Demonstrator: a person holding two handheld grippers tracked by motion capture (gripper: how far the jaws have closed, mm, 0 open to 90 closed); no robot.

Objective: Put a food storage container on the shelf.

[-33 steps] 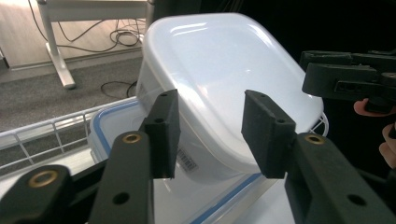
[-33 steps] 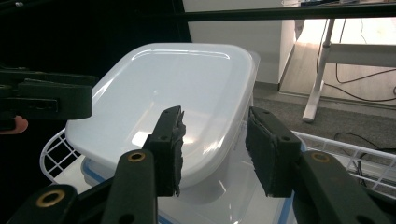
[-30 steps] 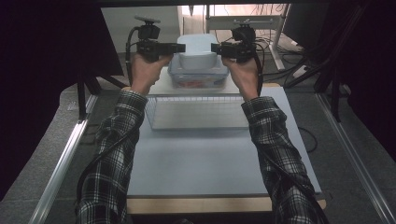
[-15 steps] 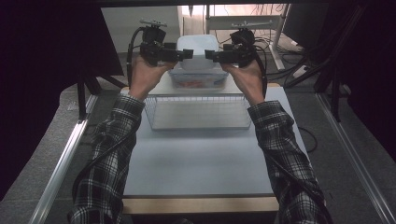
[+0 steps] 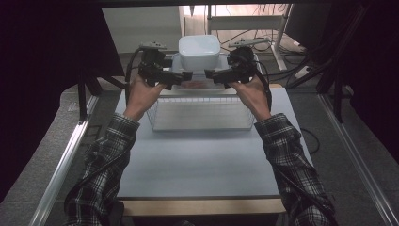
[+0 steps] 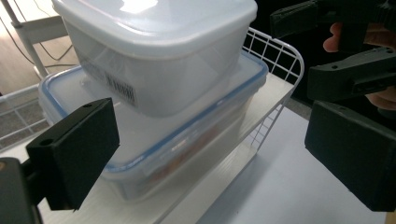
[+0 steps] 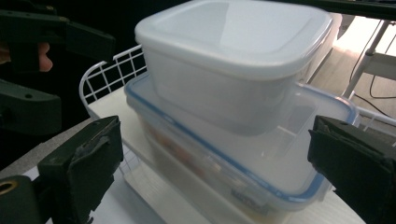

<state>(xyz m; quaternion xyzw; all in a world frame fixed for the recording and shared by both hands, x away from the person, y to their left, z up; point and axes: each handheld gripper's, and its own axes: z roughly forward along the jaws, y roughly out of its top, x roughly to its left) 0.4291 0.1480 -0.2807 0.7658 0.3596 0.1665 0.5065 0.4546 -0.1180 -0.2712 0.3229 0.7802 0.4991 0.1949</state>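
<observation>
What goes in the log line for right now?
left gripper: open | right gripper: open | white lidded plastic box: stacked on blue-rimmed clear plastic box, released

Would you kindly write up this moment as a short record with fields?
top container: white-lidded tub, stacked on the lower box
lower container: blue-rimmed box, on a white shelf
left gripper: jaws just opened, nothing between them
right gripper: jaws just opened, nothing between them
in front: wire basket on the table

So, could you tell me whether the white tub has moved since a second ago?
No. The white tub sits on the blue-rimmed container as before; both tools let go and drew toward the wire basket.
</observation>
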